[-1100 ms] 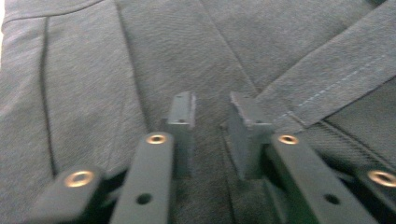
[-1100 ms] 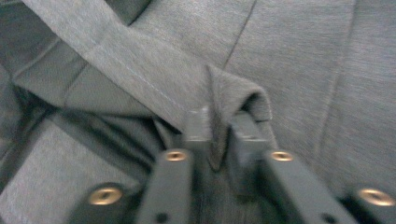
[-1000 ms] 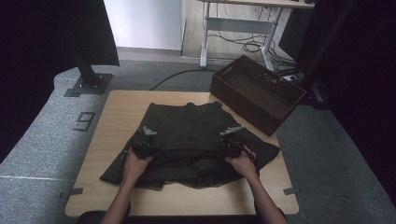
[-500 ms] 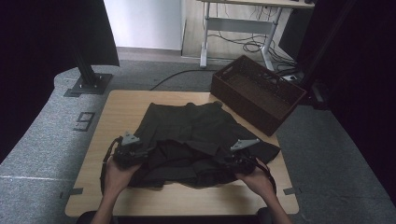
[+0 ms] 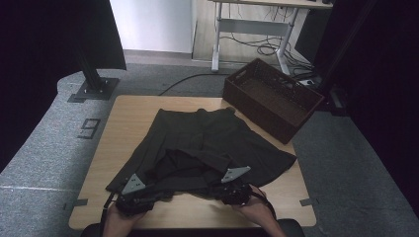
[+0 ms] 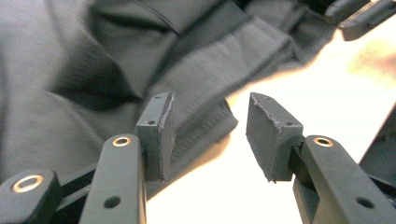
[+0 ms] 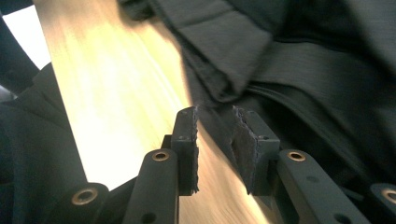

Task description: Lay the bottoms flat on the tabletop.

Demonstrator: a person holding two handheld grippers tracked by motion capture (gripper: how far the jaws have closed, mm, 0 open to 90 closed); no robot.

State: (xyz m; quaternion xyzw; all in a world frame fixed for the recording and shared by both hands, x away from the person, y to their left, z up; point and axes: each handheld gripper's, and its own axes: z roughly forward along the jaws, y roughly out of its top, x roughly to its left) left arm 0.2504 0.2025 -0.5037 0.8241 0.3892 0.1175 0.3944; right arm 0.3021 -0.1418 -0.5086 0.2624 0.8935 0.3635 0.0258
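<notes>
A dark garment lies spread on the wooden table, its near layer folded and bunched toward the front edge. My left gripper sits at the garment's near left corner. Its jaws are open, and the folded hem lies just beyond the gap without being pressed. My right gripper rests at the near right of the cloth. Its jaws have just been closing but still stand apart, with nothing between them. Thick folds of the garment lie just ahead and to the right of them.
A dark wicker basket stands at the table's far right corner, partly over the edge. A black stand base and a desk frame with cables are on the floor beyond. Bare wood runs along the table's left and front sides.
Both hands have drawn back from the middle of the garment to the table's near edge, the left one swinging out to the left first. The garment's near part now lies folded closer to the front.
</notes>
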